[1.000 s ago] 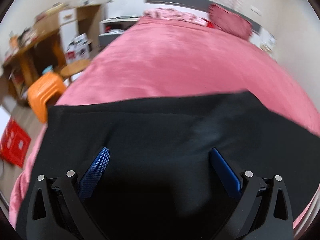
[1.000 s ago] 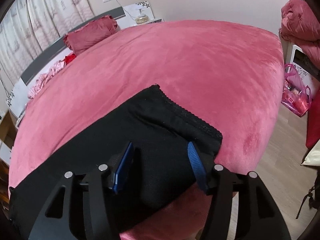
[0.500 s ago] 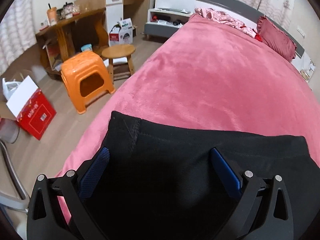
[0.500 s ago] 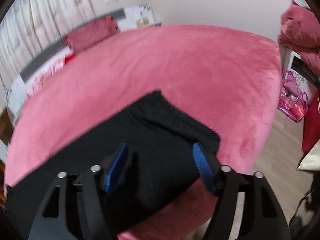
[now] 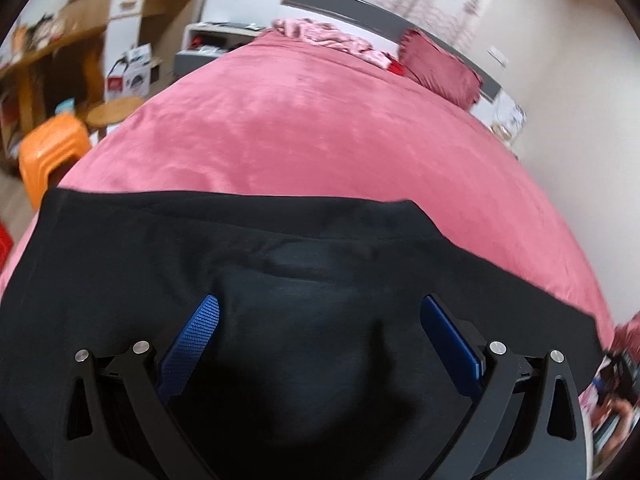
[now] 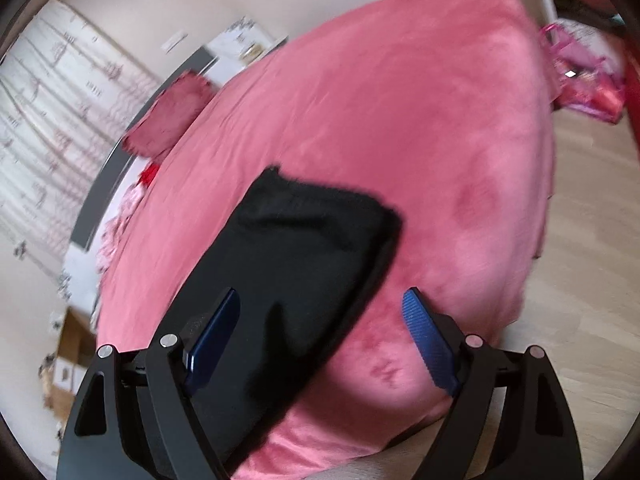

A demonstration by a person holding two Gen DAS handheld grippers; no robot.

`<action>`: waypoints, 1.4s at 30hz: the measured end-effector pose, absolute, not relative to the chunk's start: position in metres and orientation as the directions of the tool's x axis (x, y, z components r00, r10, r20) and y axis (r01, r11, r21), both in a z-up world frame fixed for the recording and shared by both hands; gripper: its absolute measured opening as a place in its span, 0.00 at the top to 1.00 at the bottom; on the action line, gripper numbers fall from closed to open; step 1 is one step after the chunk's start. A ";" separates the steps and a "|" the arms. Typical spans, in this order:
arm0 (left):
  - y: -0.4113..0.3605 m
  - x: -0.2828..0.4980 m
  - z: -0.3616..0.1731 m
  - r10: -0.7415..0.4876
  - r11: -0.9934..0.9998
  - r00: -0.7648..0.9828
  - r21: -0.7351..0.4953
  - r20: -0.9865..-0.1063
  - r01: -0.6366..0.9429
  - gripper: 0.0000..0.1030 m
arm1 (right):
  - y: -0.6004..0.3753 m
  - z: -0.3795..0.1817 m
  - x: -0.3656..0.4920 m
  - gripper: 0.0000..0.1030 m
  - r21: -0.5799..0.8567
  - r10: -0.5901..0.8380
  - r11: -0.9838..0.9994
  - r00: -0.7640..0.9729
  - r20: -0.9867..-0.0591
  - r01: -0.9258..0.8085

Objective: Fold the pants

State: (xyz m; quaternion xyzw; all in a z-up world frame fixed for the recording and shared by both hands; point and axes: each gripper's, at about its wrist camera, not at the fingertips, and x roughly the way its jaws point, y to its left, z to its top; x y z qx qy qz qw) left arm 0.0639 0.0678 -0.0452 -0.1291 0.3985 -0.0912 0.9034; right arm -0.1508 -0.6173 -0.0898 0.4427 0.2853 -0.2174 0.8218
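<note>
Black pants (image 5: 248,264) lie flat across the near edge of a pink bed (image 5: 320,128). In the left wrist view they fill the lower half, with a fold ridge near the middle. My left gripper (image 5: 318,320) is open above the pants, blue pads wide apart, holding nothing. In the right wrist view one end of the pants (image 6: 304,240) lies on the bed (image 6: 400,100). My right gripper (image 6: 320,308) is open above that end, its right pad over the pink cover, holding nothing.
An orange stool (image 5: 48,152) and a round wooden stool (image 5: 114,110) stand on the floor left of the bed, near a desk. A dark pink pillow (image 5: 440,68) and crumpled pink cloth lie at the headboard. A pink bag (image 6: 584,72) sits on the floor right.
Both views have swung and blurred. The left gripper has turned back from the left end toward the pants' middle. The right gripper has opened wider and tilted over the pants' right end.
</note>
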 end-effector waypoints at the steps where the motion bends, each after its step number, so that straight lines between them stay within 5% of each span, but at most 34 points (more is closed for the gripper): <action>1: 0.065 0.065 -0.047 -0.264 0.953 0.662 -0.297 -0.702 0.065 0.03 | -0.617 -0.092 -0.149 0.18 0.611 -0.093 0.510 0.745 -0.661 0.606; 8: 0.055 0.061 -0.064 -0.214 0.975 0.670 -0.201 -0.711 0.099 0.03 | -0.634 -0.099 -0.163 0.23 0.747 -0.097 0.374 0.824 -0.558 0.549; 11: 0.049 0.060 -0.066 -0.174 0.985 0.665 -0.136 -0.726 0.110 0.03 | -0.641 -0.103 -0.165 0.44 0.788 -0.104 0.319 0.846 -0.523 0.526; 16: 0.050 0.063 -0.069 -0.164 0.986 0.664 -0.122 -0.729 0.109 0.03 | -0.649 -0.111 -0.168 0.62 0.830 -0.102 0.263 0.869 -0.484 0.493; 18: 0.049 0.063 -0.070 -0.156 0.988 0.665 -0.112 -0.731 0.109 0.03 | -0.650 -0.109 -0.168 0.79 0.834 -0.083 0.272 0.876 -0.476 0.479; 27: 0.047 0.062 -0.071 -0.151 0.989 0.667 -0.104 -0.729 0.110 0.03 | -0.636 -0.060 -0.164 0.82 0.787 -0.080 0.401 0.874 -0.480 0.469; 42: 0.082 0.052 -0.058 -0.245 0.953 0.701 -0.298 -0.670 0.048 0.03 | -0.546 0.060 -0.134 0.82 0.752 0.026 0.615 0.947 -0.320 0.237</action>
